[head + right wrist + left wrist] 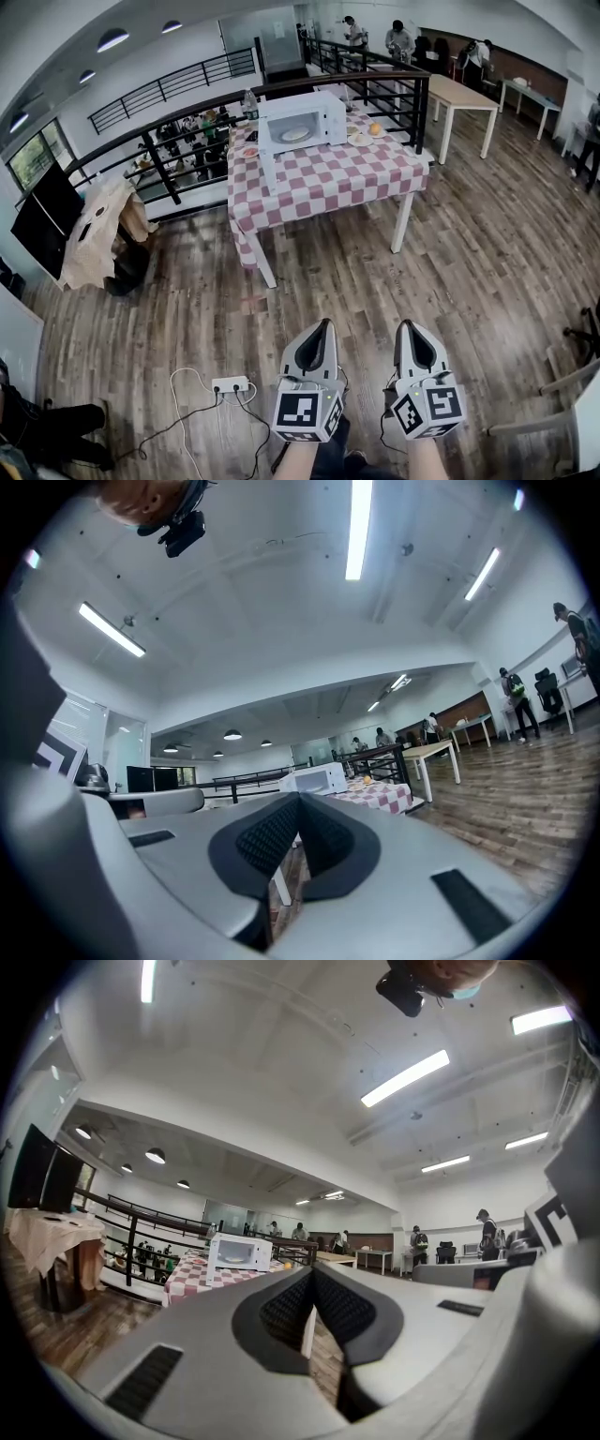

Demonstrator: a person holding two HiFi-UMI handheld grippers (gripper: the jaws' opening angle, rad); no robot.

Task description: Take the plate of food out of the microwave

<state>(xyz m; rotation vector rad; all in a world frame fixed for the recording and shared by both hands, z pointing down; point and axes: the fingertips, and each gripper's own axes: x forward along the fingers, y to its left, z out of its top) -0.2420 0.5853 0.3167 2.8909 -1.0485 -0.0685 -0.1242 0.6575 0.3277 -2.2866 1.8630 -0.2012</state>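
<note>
- The left gripper [324, 324] and the right gripper [405, 325] are held side by side at the near edge, both pointing toward the far table [319, 183]. Each has its jaws pressed together at the tips with nothing between them.
- The plate of food [294, 134] sits inside the white microwave [302, 122], on the far side of the red-checked table, well apart from both grippers. The microwave door looks swung open to the left.
- A stretch of wooden floor [309, 272] lies between the grippers and the table.
- A white power strip [231, 384] with trailing cables [183, 394] lies on the floor just left of the left gripper.
- On the table, an orange [374, 128] rests right of the microwave.
- A black railing [187, 117] runs behind the table.
- A black screen [42, 220] stands at the far left.
- A wooden table [464, 97] and several people [398, 37] are far right.
</note>
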